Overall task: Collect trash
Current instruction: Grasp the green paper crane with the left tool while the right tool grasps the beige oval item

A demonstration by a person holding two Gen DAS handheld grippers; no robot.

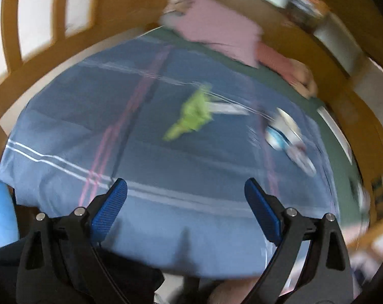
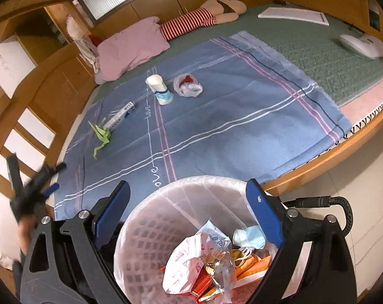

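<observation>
Trash left on the bed: green folded paper (image 2: 100,136) near the blanket's left edge, a flat printed wrapper (image 2: 121,115) just beside it, a white paper cup (image 2: 159,89) lying tipped on its side, and a crumpled clear plastic bag (image 2: 187,85) with something red inside, near the cup. All four sit on the blue checked blanket (image 2: 229,116), soft woven cloth with pink and white stripes, spread over a green textured mattress cover (image 2: 318,50).

Step in hand, as judged: next pickup. Your left tool (image 1: 185,202) hangs over the blanket's near edge, jaws wide, nothing between them; that view is motion-blurred. The green paper (image 1: 191,115) lies ahead of it, likely the nearest target. It looks thin and creased, so you probably need to pinch it at a raised fold.

Your right tool (image 2: 189,215) is wide and empty, directly above the bin (image 2: 140,228), a lattice basket lined with a translucent bag and part-filled with wrappers and a face mask.

Pink pillow (image 2: 130,48) sits at the blanket's far side, well apart from the trash.
</observation>
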